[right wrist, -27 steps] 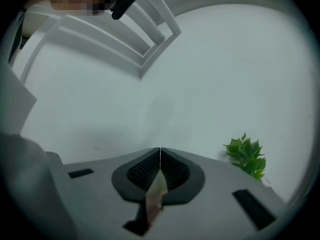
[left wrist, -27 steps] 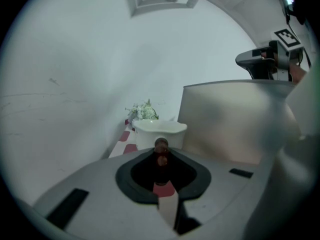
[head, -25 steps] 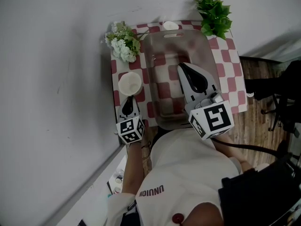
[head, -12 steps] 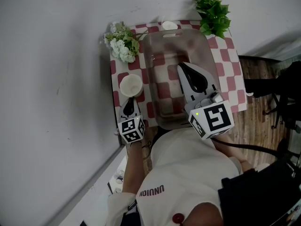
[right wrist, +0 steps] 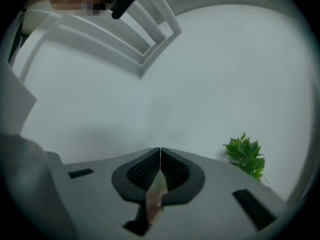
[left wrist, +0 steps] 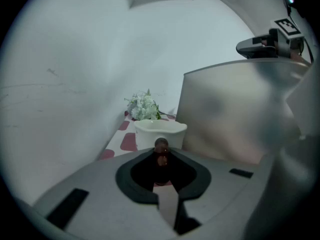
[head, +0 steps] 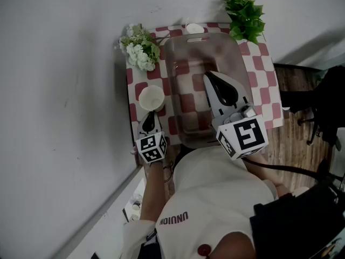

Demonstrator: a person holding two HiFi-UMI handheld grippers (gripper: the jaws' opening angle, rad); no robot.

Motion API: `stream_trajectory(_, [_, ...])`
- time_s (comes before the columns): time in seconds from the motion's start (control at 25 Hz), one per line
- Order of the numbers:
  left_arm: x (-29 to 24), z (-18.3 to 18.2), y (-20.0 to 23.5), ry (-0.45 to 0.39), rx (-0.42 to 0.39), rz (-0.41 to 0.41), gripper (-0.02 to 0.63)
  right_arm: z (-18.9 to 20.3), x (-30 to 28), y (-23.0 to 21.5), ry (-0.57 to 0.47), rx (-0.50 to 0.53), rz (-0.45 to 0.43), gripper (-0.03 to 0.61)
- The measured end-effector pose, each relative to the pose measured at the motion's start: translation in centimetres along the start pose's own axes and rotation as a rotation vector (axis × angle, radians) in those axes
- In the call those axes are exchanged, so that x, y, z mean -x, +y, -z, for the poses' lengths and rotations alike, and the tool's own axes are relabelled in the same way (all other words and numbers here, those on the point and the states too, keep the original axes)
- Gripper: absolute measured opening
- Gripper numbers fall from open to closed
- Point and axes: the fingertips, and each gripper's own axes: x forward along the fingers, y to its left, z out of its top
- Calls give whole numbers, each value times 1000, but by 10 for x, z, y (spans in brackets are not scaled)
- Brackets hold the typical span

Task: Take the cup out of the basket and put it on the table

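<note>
Left gripper [head: 150, 113], jaws pinched on the cup [head: 151, 97], holds it at the table's [head: 269, 99] left edge, clear of the basket [head: 175, 53]; right gripper [head: 207, 75] hovers closed, empty.

Cup [head: 150, 97] smooth, white; basket [head: 200, 47] frosted translucent plastic; tablecloth [head: 269, 85] checked cloth; floor [head: 294, 144] wood

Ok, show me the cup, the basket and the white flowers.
cup [head: 151, 97], head view, on its open white inside.
basket [head: 202, 50], head view, on its hazy far wall.
white flowers [head: 141, 57], head view, on the white blossoms.
</note>
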Motion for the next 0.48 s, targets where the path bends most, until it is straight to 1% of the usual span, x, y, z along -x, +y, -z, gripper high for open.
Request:
stream_trajectory(0.32, [0, 4, 1, 4, -4, 0, 40, -1, -1, 1, 1, 5, -2, 18])
stream_trajectory(0.48, [0, 7, 0, 5, 6, -4, 40, -1, 0, 0, -4, 5, -2, 18])
